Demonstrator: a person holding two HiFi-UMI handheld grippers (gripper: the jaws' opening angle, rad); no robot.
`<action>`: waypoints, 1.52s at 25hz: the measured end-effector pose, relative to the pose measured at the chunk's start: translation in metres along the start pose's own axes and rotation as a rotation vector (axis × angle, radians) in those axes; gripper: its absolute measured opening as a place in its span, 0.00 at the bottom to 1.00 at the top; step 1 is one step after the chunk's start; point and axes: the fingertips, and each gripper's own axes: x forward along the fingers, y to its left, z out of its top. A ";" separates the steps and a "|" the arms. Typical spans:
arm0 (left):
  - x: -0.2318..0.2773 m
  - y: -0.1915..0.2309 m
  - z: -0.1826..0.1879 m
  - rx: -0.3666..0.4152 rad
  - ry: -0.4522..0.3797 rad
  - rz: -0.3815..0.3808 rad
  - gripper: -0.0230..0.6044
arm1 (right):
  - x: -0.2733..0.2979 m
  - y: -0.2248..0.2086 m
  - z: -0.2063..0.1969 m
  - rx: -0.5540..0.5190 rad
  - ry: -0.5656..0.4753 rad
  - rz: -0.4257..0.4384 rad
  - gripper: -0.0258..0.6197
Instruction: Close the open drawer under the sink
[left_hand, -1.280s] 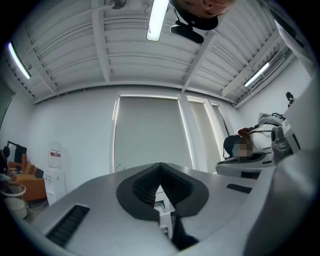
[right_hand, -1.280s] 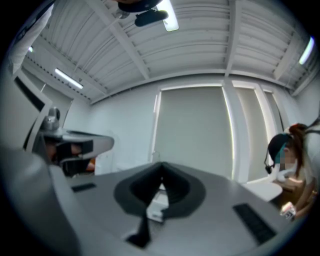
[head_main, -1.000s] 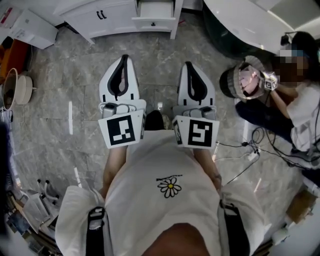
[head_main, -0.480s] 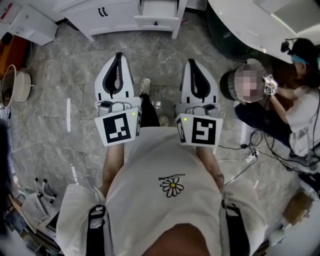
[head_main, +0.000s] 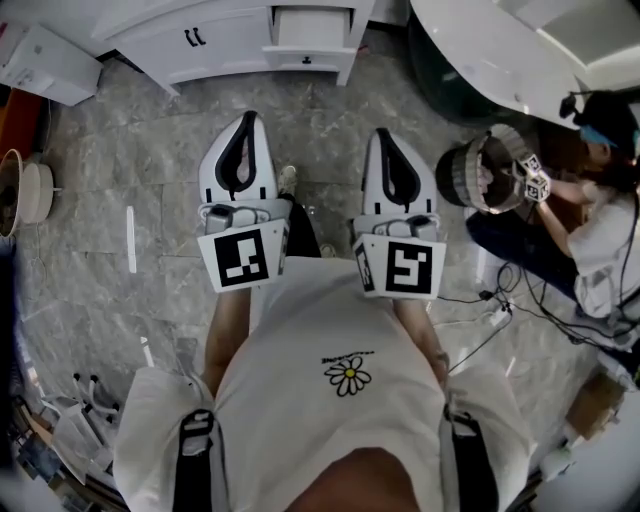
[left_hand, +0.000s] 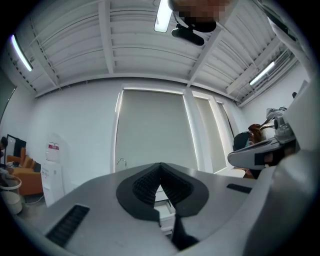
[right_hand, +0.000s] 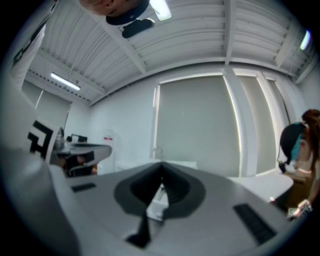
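- Your left gripper (head_main: 246, 118) has its jaws closed tip to tip with nothing between them; in the left gripper view (left_hand: 160, 164) only the hollow behind the tips stays open.
- Your right gripper (head_main: 383, 133) is closed in the same way and holds nothing; the right gripper view (right_hand: 161, 176) shows its tips meeting.
- Both point forward, side by side and apart, with your shoe (head_main: 288, 178) on the floor (head_main: 320, 110) between them.
- The drawer (head_main: 310, 38) lies straight ahead, between the lines of the two grippers, well clear of both tips. It stands pulled out of the white cabinet (head_main: 215, 40), its front and small dark knob facing you.
- Through the hollow of the left jaws you can see the drawer's white box (left_hand: 165, 209).
- Bare grey floor fills the room between the tips and the drawer front.
- To the right, the rim of a curved white counter (head_main: 490, 70) comes close beside the drawer.
- Further right, a mesh bin (head_main: 478, 172) sits just off your right gripper, with a seated person (head_main: 605, 225) and loose cables (head_main: 520, 295) beyond it.
- To the left the floor is open as far as a white box (head_main: 45, 62) at the edge.
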 end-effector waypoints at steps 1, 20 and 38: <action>0.008 0.004 -0.002 -0.004 0.002 -0.004 0.07 | 0.007 -0.001 -0.002 0.001 0.008 -0.002 0.09; 0.205 0.101 -0.017 0.007 -0.004 -0.112 0.07 | 0.216 0.001 -0.005 0.042 0.090 -0.054 0.09; 0.293 0.126 -0.044 -0.026 0.019 -0.096 0.07 | 0.300 -0.032 -0.006 0.017 0.095 -0.115 0.09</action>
